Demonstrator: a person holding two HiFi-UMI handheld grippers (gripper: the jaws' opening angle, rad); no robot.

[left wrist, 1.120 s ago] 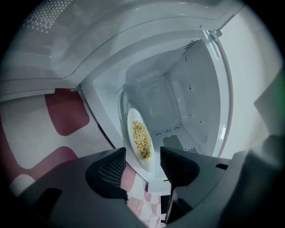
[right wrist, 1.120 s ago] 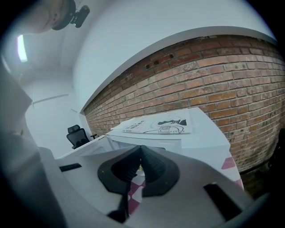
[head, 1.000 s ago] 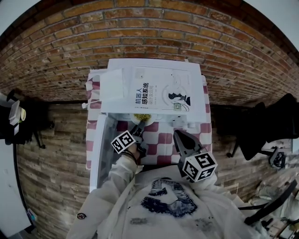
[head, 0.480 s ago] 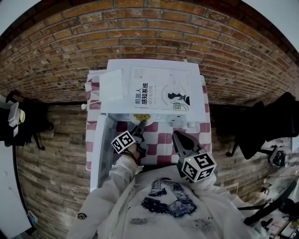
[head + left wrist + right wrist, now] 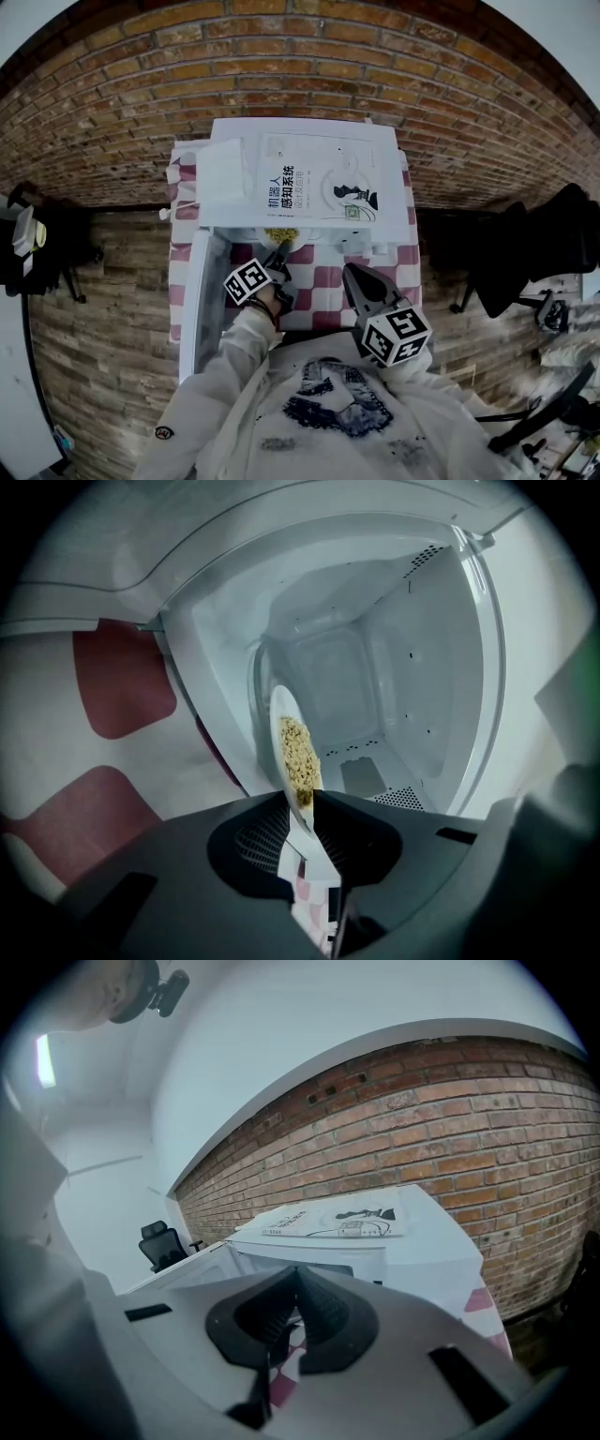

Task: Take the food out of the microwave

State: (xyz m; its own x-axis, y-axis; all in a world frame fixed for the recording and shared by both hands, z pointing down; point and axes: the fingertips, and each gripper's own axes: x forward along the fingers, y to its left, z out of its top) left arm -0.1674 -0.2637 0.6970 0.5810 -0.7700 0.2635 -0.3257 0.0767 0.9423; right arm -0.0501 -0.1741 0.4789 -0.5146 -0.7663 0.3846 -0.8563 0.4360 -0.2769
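Left gripper [image 5: 305, 806] has just closed its fingers [image 5: 361, 829] on the plate [image 5: 278, 714] rim.

Tally: 1 microwave [image 5: 422, 649], 1 plate [image 5: 278, 714], 1 heap of yellow food [image 5: 298, 752] on it. 1 book [image 5: 323, 183] plus 1 white box [image 5: 222, 172] on top. 1 table [image 5: 323, 278], checked cloth. 2 claws: left claw [image 5: 305, 803], right claw [image 5: 292, 1283]. 1 black office chair [image 5: 548, 248] at right.

Left hand-held gripper [image 5: 305, 810] just closed, gripping
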